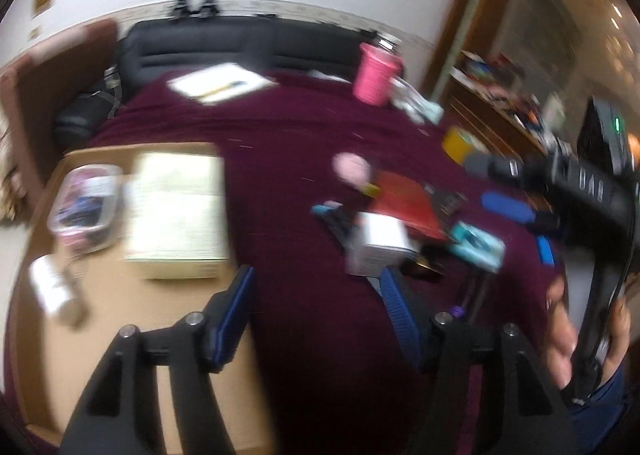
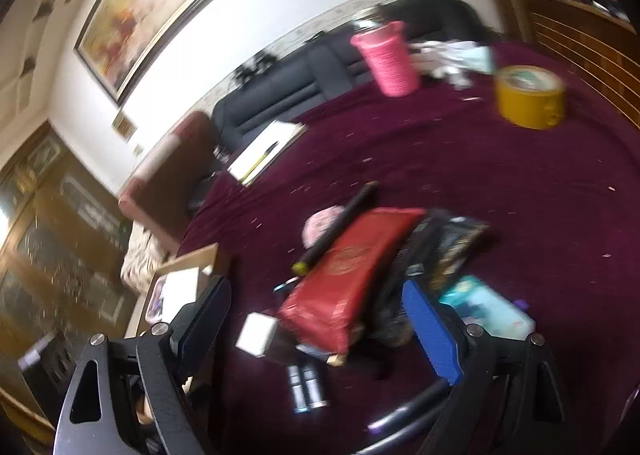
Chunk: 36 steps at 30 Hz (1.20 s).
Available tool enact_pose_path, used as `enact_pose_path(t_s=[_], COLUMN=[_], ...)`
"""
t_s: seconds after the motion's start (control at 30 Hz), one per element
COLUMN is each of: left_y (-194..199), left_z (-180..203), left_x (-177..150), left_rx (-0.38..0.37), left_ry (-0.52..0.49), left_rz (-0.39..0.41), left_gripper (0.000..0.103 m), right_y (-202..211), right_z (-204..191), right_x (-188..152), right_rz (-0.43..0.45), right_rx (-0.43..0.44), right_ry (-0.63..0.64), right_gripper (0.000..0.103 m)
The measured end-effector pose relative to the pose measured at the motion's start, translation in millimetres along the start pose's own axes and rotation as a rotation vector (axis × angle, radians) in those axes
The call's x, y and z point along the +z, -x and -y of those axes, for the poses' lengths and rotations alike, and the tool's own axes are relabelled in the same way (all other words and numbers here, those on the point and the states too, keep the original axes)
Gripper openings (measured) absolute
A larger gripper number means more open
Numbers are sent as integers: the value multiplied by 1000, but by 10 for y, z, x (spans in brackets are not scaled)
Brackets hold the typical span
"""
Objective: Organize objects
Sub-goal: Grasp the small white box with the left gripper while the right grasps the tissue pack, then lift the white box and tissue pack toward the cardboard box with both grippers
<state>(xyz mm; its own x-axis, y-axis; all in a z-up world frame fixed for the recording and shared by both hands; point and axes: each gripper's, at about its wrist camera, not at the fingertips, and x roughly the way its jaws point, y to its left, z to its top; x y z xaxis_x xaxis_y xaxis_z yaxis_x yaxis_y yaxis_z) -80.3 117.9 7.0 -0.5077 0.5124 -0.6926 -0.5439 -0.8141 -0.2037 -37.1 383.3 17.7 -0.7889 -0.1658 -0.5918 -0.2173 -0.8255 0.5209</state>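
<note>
Both views are motion-blurred. My left gripper [image 1: 316, 291] is open and empty above the maroon tablecloth [image 1: 288, 159], between a cardboard tray [image 1: 104, 335] on its left and a pile of small items on its right. The tray holds a cream box [image 1: 176, 215], a clear plastic tub [image 1: 86, 203] and a white bottle [image 1: 54, 289]. The pile has a small white box [image 1: 380, 247], a red packet [image 1: 404, 203] and a teal box [image 1: 478, 245]. My right gripper [image 2: 320, 299] is open and empty just above the red packet [image 2: 352, 275] and the small white box [image 2: 256, 333]. The right gripper also shows in the left wrist view [image 1: 516, 191], held by a hand.
A pink cup [image 2: 386, 57], a yellow tape roll [image 2: 528, 95], a notepad with pencil [image 2: 264, 153], a black stick [image 2: 340, 223], a pink round thing [image 2: 322, 229], a teal box [image 2: 486, 309] and two small batteries [image 2: 306, 385] lie on the cloth. A dark sofa [image 1: 224, 43] stands behind the table.
</note>
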Motion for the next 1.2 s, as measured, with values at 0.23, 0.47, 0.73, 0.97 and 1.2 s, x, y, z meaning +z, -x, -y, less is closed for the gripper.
enact_pose_path(t_s=[0.23,0.47,0.73,0.97,1.2], left_y=[-513,-800,-833,-845,-827], left_z=[500,461,436,400,391], left_x=[-19,89,26,6,14], left_rx=[149,147,105,68,36], left_ry=[-113,-67,-72,-70,-67], left_rz=[-30,-30,8,6,1], left_gripper=[75,48,34,34,34], right_y=[244,216,-160,-329,-218], right_z=[431,754,660,448,477], right_x=[108,-74,-265,-455,-374], right_rz=[-9,-108,-180,-166,-117], right_rx=[-85,-120,-170,-324,-283], right_ry=[-63,19,180,402,350], right_gripper=[92,94,93,71,59])
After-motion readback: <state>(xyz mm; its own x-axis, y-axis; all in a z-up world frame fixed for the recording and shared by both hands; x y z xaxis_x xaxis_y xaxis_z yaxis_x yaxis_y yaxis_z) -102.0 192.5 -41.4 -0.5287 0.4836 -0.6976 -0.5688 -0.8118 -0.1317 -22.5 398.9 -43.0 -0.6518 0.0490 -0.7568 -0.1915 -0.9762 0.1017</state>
